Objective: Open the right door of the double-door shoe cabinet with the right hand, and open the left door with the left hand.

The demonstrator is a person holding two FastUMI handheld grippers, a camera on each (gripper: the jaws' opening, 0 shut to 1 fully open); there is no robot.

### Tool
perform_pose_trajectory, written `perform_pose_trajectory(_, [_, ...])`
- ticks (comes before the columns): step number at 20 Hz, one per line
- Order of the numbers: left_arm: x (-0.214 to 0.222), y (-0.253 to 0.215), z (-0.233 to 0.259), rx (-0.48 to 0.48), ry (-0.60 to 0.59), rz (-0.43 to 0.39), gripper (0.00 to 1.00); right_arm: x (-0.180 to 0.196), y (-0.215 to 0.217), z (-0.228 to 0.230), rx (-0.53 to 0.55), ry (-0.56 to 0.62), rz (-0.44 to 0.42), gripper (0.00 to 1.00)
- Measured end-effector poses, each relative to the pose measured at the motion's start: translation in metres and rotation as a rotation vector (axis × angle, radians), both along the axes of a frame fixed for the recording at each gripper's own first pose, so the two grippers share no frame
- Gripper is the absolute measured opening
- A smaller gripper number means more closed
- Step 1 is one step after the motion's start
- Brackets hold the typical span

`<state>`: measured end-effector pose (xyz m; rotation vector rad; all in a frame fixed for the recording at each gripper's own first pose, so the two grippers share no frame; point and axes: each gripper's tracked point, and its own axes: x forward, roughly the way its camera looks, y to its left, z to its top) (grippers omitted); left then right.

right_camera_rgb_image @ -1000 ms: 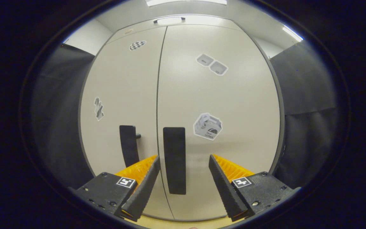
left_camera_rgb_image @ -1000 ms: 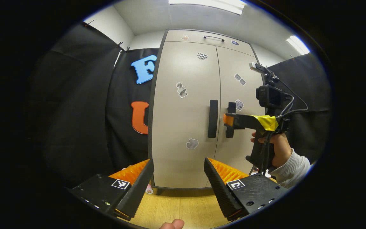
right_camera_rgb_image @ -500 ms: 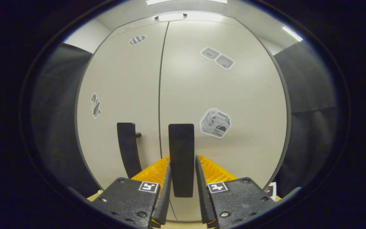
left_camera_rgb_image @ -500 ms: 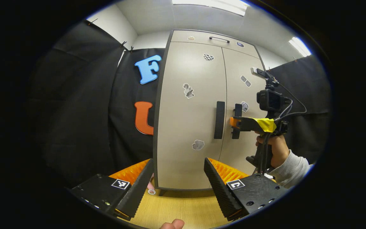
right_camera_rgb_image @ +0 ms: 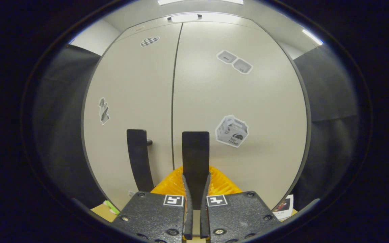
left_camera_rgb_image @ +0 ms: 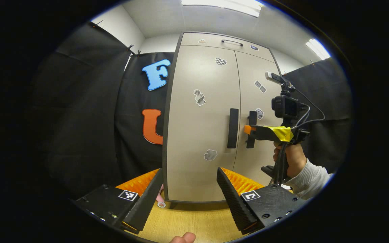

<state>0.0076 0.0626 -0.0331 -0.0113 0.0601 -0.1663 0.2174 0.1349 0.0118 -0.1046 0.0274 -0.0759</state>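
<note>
The beige double-door shoe cabinet [left_camera_rgb_image: 201,128] stands ahead with both doors closed. Each door carries a black vertical handle beside the centre seam. In the right gripper view my right gripper [right_camera_rgb_image: 195,189] is shut on the right door's handle [right_camera_rgb_image: 195,152], both fingers pressing its lower part; the left door's handle [right_camera_rgb_image: 138,158] stands just left of it. In the left gripper view my left gripper [left_camera_rgb_image: 189,189] hangs open well short of the cabinet, low and in front of the left door. The left door's handle [left_camera_rgb_image: 233,128] is up and to the right of it. The right gripper [left_camera_rgb_image: 248,130], held by a hand [left_camera_rgb_image: 290,158], clamps the right door's handle [left_camera_rgb_image: 252,130].
Black cloth walls flank the cabinet on both sides. A wooden floor [left_camera_rgb_image: 187,222] runs under the cabinet, with a small pink object [left_camera_rgb_image: 160,201] at its left foot. A top drawer with a black pull [left_camera_rgb_image: 231,42] sits above the doors. A fingertip [left_camera_rgb_image: 182,238] shows at the bottom edge.
My right gripper has closed from wide open onto the right door's handle. The left gripper has drifted slightly, staying open. Both doors remain closed.
</note>
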Motion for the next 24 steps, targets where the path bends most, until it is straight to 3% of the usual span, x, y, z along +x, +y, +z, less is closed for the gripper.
perform_pose_trajectory(6, [0.003,0.001,0.006,0.010,-0.017,-0.005,0.95,-0.022,0.002,0.000,-0.005,-0.004,0.044,0.12])
perform_pose_trajectory(12, [-0.011,-0.015,0.010,0.009,-0.035,-0.028,0.95,-0.081,-0.012,0.001,0.007,0.014,0.111,0.12])
perform_pose_trajectory(20, [-0.011,-0.039,0.013,0.005,-0.042,-0.055,0.95,-0.155,-0.055,0.008,0.001,0.028,0.147,0.12])
perform_pose_trajectory(24, [-0.006,-0.049,0.015,-0.005,-0.044,-0.053,0.95,-0.186,-0.088,0.013,-0.013,0.020,0.116,0.11])
